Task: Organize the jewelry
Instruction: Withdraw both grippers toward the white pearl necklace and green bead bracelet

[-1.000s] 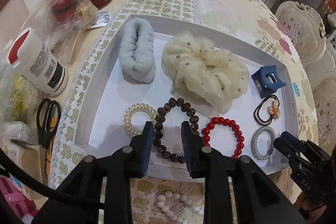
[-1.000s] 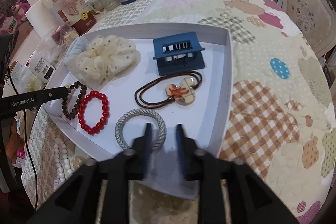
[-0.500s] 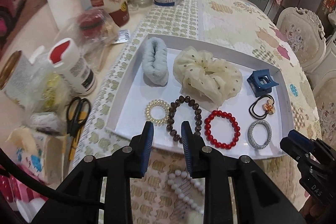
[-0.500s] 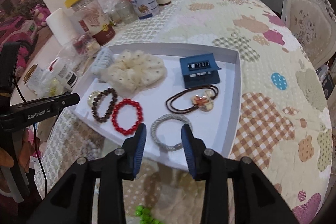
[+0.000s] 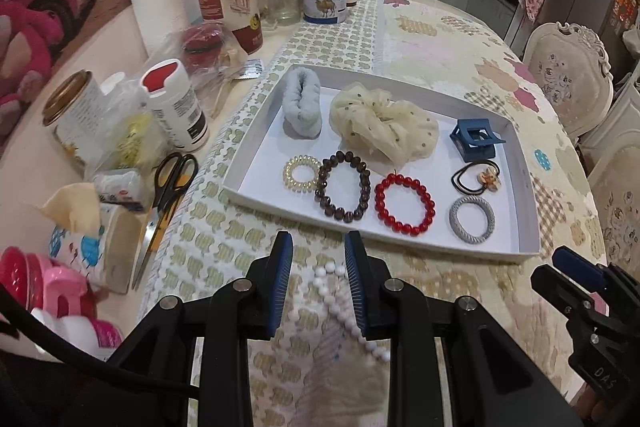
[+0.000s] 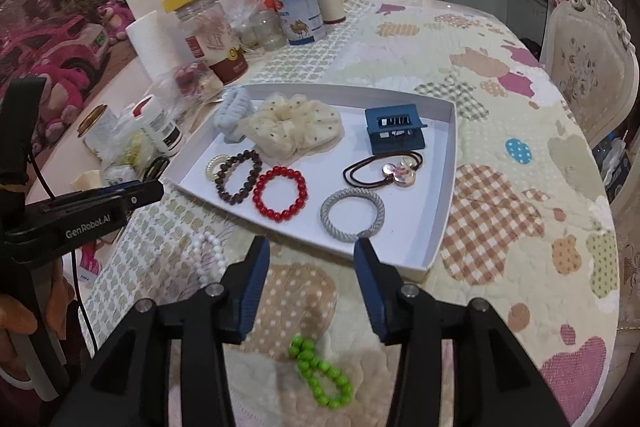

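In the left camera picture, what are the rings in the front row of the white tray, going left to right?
Clear coil tie → brown bead bracelet → red bead bracelet → grey hair tie, all lying flat in the tray.

Before you, a matt white cardboard tray (image 5: 256, 163) holds a glossy red bead bracelet (image 5: 405, 205), a polished dark brown bead bracelet (image 5: 342, 187), a sheer cream fabric scrunchie (image 5: 384, 127), a fuzzy pale-blue cloth scrunchie (image 5: 302, 105) and a matt blue plastic claw clip (image 5: 476, 139). Beneath lies a quilted patchwork cloth table cover (image 6: 500, 227), where shiny green plastic beads (image 6: 320, 373) rest.
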Demonstrator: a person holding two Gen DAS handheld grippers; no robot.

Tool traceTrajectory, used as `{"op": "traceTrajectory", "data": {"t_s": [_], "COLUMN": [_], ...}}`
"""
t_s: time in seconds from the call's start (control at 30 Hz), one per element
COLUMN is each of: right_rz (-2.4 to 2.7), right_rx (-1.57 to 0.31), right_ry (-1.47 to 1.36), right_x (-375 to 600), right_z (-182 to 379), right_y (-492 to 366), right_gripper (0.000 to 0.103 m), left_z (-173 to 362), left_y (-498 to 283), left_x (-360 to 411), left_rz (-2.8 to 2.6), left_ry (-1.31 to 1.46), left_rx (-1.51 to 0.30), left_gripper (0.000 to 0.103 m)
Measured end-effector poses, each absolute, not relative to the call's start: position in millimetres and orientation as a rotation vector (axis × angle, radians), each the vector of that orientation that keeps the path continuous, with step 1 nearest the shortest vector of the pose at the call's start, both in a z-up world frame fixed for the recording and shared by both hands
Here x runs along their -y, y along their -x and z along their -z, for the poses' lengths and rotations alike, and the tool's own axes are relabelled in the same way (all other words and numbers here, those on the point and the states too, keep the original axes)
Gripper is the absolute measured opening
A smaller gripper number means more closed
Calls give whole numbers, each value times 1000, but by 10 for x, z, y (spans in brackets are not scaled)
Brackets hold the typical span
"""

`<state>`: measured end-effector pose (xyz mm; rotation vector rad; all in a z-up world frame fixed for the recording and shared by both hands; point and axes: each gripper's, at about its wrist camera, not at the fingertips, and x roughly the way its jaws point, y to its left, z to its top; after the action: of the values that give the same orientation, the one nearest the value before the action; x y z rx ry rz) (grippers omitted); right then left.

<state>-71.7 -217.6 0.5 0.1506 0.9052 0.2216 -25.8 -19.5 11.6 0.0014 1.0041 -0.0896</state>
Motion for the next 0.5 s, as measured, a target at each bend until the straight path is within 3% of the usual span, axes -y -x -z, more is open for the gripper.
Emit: {"op": "traceTrajectory", "data": {"t_s": [0.5], "right_rz": [-249], "right_rx": [-862], "right_ry": [-100], "right_x": [2171], "right_z": [-227], "right_y": [1194], "right_gripper": [49], "left_z": [-234], "left_y": [685], "left_x": [245], "left_rz": [100], "left_ry": [21], "left_rx": [-984], "left_gripper": [20]}}
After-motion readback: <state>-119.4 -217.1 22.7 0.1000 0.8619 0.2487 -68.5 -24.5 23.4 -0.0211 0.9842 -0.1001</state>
